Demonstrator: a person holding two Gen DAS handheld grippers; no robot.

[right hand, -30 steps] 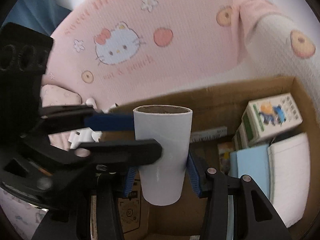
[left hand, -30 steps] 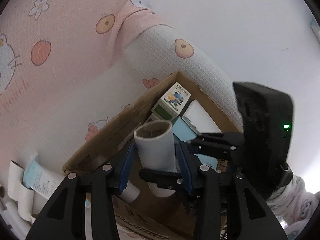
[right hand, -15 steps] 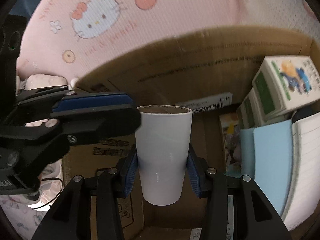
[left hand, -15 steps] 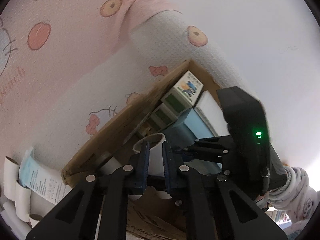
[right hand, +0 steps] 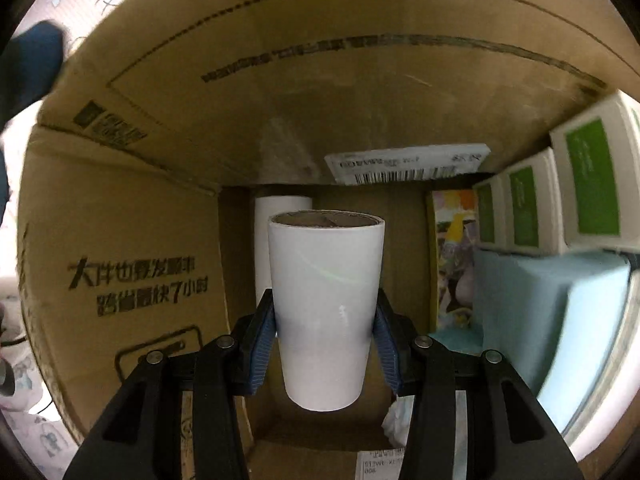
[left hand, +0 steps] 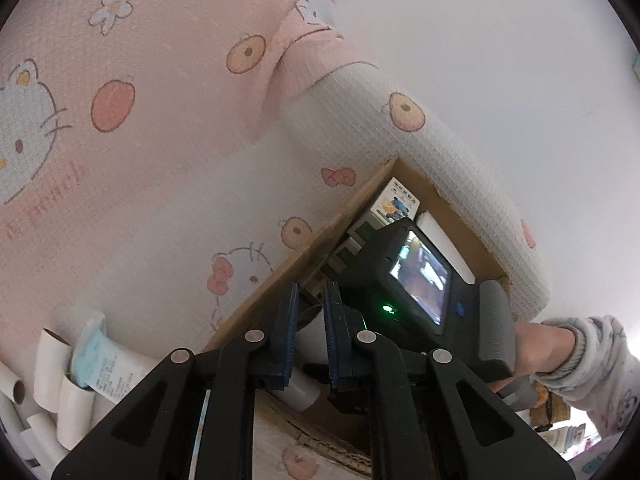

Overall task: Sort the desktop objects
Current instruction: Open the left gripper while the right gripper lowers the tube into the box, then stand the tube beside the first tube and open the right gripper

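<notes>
While the white paper roll (right hand: 326,312) is clamped upright between the blue pads of the right hand-held gripper (right hand: 325,334), it hangs inside the cardboard box (right hand: 120,216), likely for stowing beside a second roll (right hand: 276,216). The left hand-held gripper (left hand: 310,336), nearly closed and empty, hovers outside over the Hello Kitty bedding (left hand: 140,152).
</notes>
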